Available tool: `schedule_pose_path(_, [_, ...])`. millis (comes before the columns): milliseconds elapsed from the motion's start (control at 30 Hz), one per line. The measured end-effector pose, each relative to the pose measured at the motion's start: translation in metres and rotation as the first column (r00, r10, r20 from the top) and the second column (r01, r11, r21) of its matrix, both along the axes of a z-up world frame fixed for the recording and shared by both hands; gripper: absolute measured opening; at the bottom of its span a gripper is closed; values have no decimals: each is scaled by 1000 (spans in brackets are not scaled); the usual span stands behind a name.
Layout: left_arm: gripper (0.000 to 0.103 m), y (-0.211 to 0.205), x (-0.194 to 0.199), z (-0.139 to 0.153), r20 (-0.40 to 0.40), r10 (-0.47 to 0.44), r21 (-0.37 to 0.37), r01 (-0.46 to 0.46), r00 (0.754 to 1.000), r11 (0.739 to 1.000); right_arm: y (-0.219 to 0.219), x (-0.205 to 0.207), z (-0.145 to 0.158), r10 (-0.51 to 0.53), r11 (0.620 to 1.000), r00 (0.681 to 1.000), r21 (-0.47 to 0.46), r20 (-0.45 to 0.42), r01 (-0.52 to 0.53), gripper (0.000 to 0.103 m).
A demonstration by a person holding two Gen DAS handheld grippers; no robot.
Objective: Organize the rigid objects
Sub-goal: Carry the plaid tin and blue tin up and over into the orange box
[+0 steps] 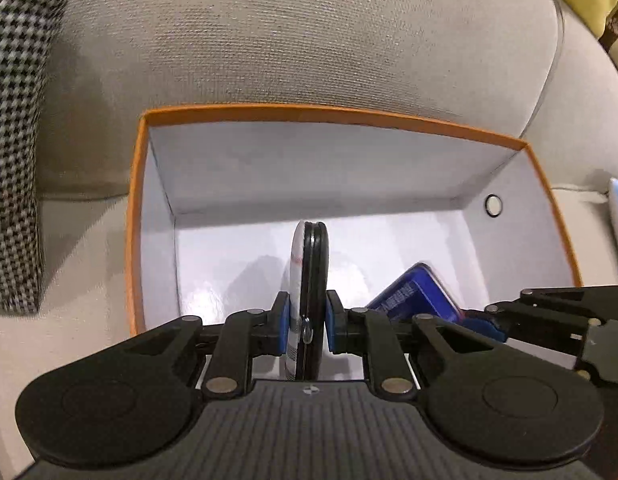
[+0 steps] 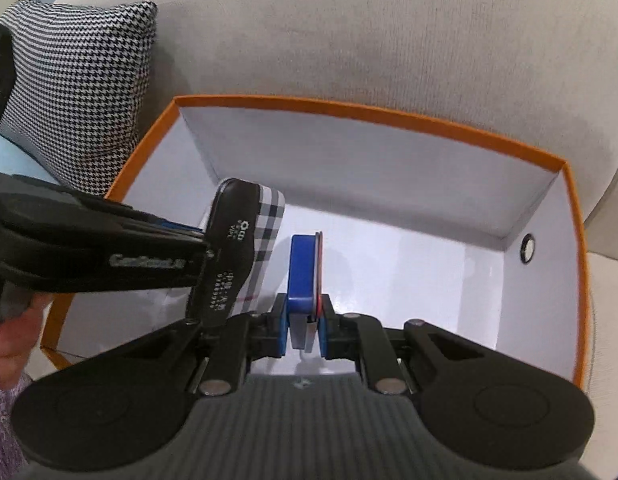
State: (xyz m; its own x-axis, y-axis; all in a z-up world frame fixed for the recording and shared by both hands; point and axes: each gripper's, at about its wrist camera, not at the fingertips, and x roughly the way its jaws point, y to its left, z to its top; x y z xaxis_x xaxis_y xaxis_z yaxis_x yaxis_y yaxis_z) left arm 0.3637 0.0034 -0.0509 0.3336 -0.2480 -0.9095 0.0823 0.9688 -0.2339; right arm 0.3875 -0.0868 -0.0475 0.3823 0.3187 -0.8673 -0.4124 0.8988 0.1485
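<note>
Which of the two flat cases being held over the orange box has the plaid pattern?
The plaid case with the black back, clamped in the left hand-held gripper. The right hand-held gripper holds a solid blue case with a red edge.

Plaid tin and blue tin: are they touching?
Apart. The right wrist view shows white box floor between the plaid tin and the blue tin.
</note>
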Motion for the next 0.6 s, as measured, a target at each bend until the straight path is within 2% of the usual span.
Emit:
schedule_pose_path(133, [21, -6, 3, -3, 2, -5, 37, 5, 1000, 999, 1, 3, -3, 2, 1000, 1000, -3, 2, -2, 15])
schedule_pose_path(200, [23, -12, 5, -5, 14, -39, 94, 37, 999, 995, 0, 4, -4, -4, 1000, 1000, 0, 4, 4, 15])
schedule_pose_path(333, [29, -24, 1, -7, 53, -132, 218, 118, 990, 969, 0, 6, -7, -19, 1000, 1000, -2, 6, 19, 15])
schedule_pose_path(467, [31, -27, -5, -2, 102, -199, 305, 160, 975, 939, -1, 6, -8, -33, 999, 999, 0, 8, 33, 15])
schedule_pose_path(533, [32, -28, -8, 3, 126, -225, 330, 173, 966, 928, -2, 5, -8, -38, 999, 999, 3, 12, 38, 15])
schedule_pose_path(600, [35, -26, -11, 11, 153, -229, 330, 169, 961, 929, -2, 5, -9, -41, 999, 999, 7, 10, 40, 15])
